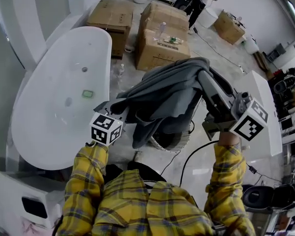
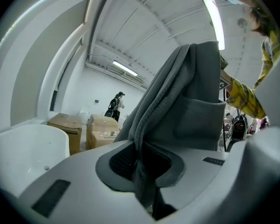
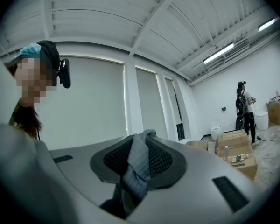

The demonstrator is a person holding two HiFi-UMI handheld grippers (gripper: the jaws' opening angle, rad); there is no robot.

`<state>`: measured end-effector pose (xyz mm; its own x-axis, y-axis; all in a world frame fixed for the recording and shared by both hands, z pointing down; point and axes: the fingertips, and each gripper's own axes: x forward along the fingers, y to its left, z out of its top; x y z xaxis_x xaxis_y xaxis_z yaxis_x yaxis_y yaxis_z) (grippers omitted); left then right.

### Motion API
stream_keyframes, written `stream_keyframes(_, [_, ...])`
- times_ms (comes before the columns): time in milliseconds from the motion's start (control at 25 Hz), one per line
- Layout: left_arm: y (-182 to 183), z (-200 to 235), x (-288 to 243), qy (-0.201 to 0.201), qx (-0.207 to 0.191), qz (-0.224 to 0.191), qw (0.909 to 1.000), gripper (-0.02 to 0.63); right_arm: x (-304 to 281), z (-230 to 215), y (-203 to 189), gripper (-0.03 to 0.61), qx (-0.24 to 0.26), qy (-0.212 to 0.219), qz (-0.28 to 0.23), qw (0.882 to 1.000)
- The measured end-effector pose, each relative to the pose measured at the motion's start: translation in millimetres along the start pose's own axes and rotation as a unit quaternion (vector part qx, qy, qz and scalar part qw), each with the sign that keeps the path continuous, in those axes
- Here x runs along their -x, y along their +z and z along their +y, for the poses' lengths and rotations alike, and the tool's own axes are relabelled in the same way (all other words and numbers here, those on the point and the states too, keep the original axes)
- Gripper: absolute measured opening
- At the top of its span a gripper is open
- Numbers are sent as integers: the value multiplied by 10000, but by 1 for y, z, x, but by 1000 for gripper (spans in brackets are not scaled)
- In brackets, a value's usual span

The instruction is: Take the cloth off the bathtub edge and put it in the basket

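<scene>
cloth (image 1: 169, 95) spans 8 to 2 o'clock | left gripper (image 1: 119, 113) pinches its 8 o'clock end, right gripper (image 1: 204, 76) its 2 o'clock end | basket (image 1: 179, 140) at cloth's 6 o'clock, nearer the left gripper

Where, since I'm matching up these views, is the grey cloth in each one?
Head view: the grey cloth hangs at centre.
Left gripper view: cloth at centre-right, rising from the bottom.
Right gripper view: a small fold of cloth at lower centre.
Shared landmark: the cardboard boxes.

Bright, even ceiling-strip light; strong fisheye bending, dark vignetted corners, soft focus.
</scene>
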<state>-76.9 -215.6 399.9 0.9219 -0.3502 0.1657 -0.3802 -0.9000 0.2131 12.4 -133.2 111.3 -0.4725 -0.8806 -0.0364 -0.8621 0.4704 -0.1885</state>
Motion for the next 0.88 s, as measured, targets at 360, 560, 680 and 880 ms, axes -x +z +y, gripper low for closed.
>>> stream_keyframes(360, [52, -36, -34, -555, 296, -385, 9973, 37, 88, -50, 15, 98, -154, -947, -637, 9933])
stream_keyframes(560, [91, -67, -66, -1105, 803, -868, 9868, 35, 126, -79, 4, 98, -154, -1371, -662, 9882])
stream_keyframes(680, [105, -97, -91, -1416, 765, -902, 9828, 37, 156, -97, -2, 98, -285, -1625, -711, 9837])
stream_keyframes(880, [108, -143, -133, -1801, 722, -714, 9784, 37, 202, -128, -6, 98, -448, -1973, -748, 9765])
